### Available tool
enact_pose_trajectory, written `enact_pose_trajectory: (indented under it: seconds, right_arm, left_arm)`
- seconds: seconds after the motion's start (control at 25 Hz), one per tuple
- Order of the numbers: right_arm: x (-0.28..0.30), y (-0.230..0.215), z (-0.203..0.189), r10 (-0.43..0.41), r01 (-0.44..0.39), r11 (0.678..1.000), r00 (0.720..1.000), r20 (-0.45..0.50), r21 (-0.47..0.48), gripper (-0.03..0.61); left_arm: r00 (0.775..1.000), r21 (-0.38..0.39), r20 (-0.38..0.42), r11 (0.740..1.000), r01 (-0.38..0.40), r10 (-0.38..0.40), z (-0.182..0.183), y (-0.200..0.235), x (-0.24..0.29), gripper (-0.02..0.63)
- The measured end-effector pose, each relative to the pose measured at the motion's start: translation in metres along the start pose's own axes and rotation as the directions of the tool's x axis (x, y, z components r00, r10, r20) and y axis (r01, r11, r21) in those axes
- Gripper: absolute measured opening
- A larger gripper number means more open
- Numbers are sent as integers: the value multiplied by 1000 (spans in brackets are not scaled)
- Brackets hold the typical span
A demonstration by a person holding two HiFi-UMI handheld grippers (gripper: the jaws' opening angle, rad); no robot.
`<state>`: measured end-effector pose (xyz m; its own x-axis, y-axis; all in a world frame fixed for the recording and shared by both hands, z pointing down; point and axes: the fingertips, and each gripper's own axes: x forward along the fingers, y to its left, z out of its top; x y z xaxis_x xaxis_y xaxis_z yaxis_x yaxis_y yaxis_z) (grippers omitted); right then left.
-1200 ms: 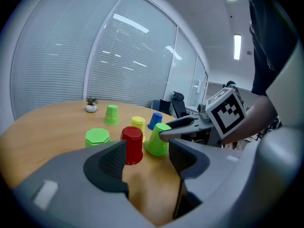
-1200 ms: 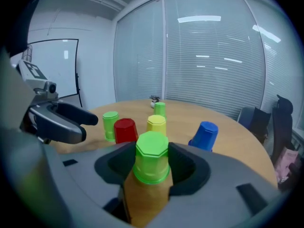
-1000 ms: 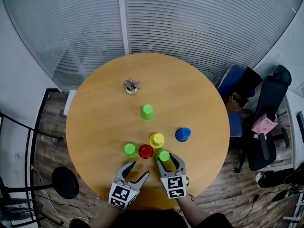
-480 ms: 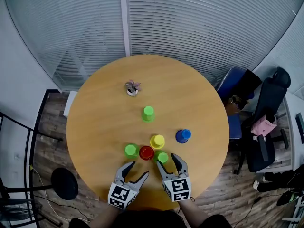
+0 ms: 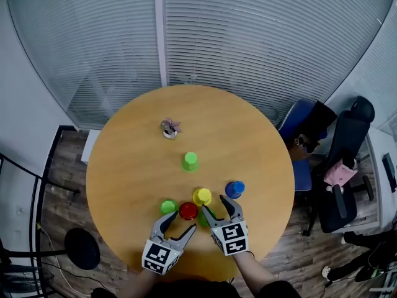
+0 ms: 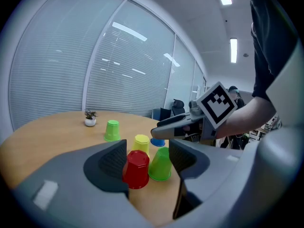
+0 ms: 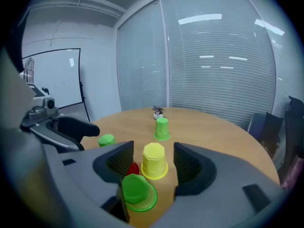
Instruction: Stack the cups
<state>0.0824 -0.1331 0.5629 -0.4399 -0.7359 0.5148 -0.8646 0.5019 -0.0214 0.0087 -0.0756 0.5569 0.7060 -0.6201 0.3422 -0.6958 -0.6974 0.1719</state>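
Six plastic cups upside down on round wood-grain bench [image 5: 124, 166], nothing in them showing: red cup [image 5: 188, 211], yellow cup [image 5: 201, 195], blue cup [image 5: 234, 189], far green cup [image 5: 190, 161], left green cup [image 5: 167, 207], near green cup [image 7: 137, 192]. Tapered, octagonal bases. Small white pot [image 6: 90, 122] holds plant. Left tongs [image 5: 180, 223] wide apart, empty. Right tongs [image 5: 216, 205] just been opening; near green cup low between jaws, pads off it.

A red cup [image 5: 188, 211], yellow cup [image 5: 201, 196], blue cup [image 5: 234, 189] and two green cups [image 5: 168, 207] are set upside down, close together and unstacked — a third green cup [image 5: 190, 161] is set apart.
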Motion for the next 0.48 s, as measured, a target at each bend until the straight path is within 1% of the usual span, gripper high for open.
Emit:
enact_pose_trajectory:
  seconds: [0.12,0.28,0.48]
  right_arm:
    - [16,-2,-3,45,-45,999,998,-54,-5,238]
    - [30,-3,-11,88,-89,996,988,-127,-2,238]
    - [43,-7,-15,113,-116,993,979,-169,-5,238]
  left_arm:
    - [1000,-13,-1,1000,-5,5,4,4,6,264]
    - [1000,-49,-11,999,-6,6,7,8,13,264]
    - [1000,-58,-23,998,17,-19,7,9,19,264]
